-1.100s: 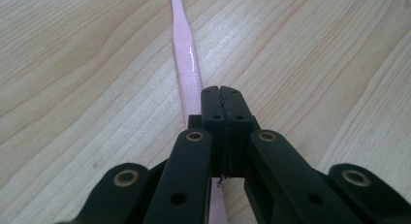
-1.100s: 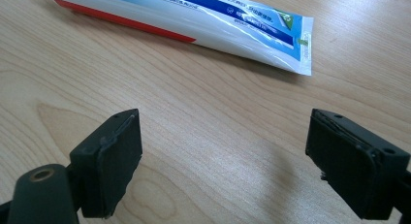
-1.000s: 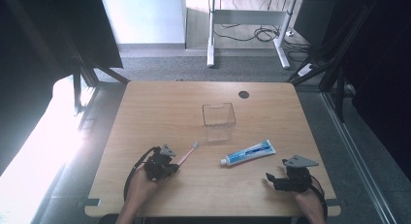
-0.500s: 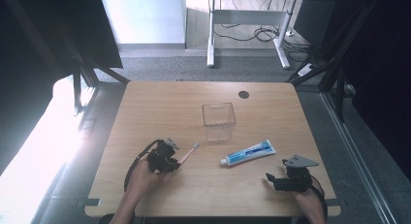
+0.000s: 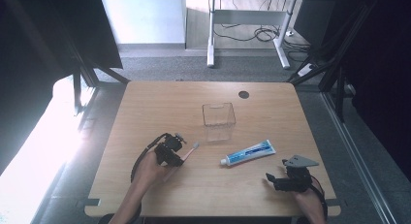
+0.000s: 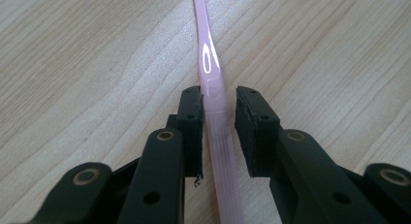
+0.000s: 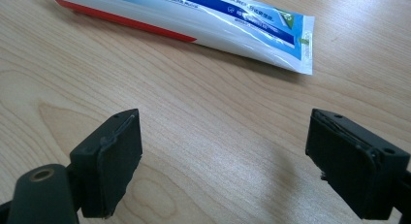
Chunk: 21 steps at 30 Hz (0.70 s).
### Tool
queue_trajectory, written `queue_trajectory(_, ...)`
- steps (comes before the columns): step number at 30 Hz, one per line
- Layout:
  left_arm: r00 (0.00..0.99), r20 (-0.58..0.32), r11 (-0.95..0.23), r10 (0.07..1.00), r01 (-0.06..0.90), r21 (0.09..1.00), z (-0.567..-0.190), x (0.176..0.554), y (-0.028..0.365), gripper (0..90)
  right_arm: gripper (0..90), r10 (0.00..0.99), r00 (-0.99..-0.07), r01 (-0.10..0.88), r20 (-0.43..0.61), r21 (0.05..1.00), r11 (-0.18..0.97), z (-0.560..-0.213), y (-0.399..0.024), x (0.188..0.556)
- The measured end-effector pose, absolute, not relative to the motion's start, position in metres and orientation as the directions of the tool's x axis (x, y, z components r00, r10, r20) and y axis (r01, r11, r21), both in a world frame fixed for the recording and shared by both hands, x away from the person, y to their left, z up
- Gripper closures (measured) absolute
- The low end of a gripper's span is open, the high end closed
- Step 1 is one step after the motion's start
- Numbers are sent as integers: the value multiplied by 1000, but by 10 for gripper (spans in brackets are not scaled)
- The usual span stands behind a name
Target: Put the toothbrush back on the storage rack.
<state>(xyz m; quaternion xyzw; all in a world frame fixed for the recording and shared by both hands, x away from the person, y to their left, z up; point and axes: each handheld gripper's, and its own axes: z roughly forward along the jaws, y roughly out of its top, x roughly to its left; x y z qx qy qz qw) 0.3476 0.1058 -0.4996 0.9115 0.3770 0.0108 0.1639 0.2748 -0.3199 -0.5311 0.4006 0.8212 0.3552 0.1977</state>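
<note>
One wooden table (image 5: pixel 160 112) over grey carpet (image 5: pixel 160 69), left claw (image 6: pixel 218 110) just opening, toothbrush (image 6: pixel 209 73) between, right claw (image 7: pixel 223 161) wide, empty

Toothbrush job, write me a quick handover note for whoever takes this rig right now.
Left gripper: jaws have just been opening; the pink toothbrush lies on the table between them, a gap beside the right pad, so it is released.
Right gripper: open, nothing between the jaws, resting short of the toothpaste tube.
Clear container: mid-table, beyond both items, with nothing visible inside.
Done: neither item is in the container.
Left, probably: regrasp the toothbrush, pick up the toothpaste, and place them in the container if that is the goal.
</note>
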Motion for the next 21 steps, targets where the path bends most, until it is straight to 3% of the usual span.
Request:
queue_trajectory(15,692,-100,-665,715,718,207,-502,360,92,780,134,798,-602,518,-41,741,428,-531,-320,275)
queue_trajectory(21,697,-95,-670,710,712,210,-502,360,91,789,134,799,-600,518,-39,742,426,-531,-320,275)
